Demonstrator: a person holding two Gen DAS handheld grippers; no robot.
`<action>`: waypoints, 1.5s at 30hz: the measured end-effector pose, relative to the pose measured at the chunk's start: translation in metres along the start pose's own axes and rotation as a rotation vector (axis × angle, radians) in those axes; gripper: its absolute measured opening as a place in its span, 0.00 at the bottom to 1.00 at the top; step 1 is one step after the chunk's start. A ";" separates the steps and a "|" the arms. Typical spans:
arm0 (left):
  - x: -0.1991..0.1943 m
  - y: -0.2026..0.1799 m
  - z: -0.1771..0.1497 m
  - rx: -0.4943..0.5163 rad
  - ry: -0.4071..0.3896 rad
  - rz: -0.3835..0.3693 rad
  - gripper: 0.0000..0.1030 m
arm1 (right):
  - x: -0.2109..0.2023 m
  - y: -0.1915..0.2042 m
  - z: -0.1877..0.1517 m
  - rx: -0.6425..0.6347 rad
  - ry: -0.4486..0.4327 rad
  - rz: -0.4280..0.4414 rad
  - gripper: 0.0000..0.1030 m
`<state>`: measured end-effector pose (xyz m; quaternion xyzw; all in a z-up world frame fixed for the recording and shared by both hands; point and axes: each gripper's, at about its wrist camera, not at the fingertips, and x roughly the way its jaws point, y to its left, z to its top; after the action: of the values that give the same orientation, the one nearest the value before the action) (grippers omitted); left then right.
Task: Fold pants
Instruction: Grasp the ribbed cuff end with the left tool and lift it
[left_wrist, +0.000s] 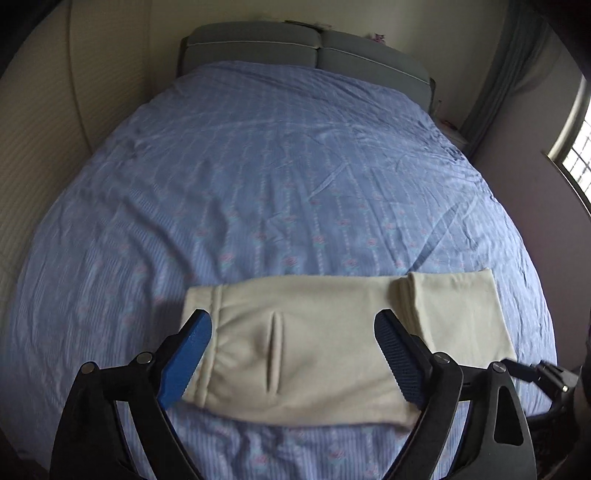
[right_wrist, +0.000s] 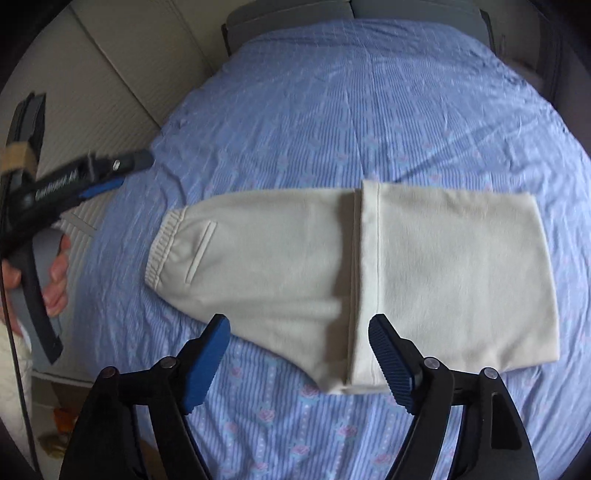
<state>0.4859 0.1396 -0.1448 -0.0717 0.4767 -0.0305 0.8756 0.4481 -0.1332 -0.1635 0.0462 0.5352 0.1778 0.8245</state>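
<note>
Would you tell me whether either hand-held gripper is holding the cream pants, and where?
Nothing is held: the left hand-held gripper and right hand-held gripper stand open above the folded cream fabric pants.

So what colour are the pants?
The pants are cream, an off-white, lying on the blue bedspread. The right wrist view shows it best.

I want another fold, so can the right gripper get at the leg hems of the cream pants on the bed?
Probably yes: the right gripper is open above the cream fabric pants, nothing covering the hems.
</note>
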 end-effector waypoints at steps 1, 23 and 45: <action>-0.003 0.014 -0.013 -0.034 0.014 0.011 0.90 | -0.003 0.006 0.003 -0.018 -0.015 -0.007 0.77; 0.142 0.176 -0.142 -0.728 0.163 -0.430 0.84 | 0.095 0.117 0.032 -0.117 0.153 -0.128 0.78; 0.200 0.168 -0.089 -0.596 0.232 -0.629 0.44 | 0.106 0.115 0.035 -0.043 0.158 -0.177 0.78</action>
<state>0.5177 0.2723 -0.3839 -0.4583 0.5145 -0.1646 0.7058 0.4901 0.0149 -0.2102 -0.0332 0.5967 0.1189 0.7929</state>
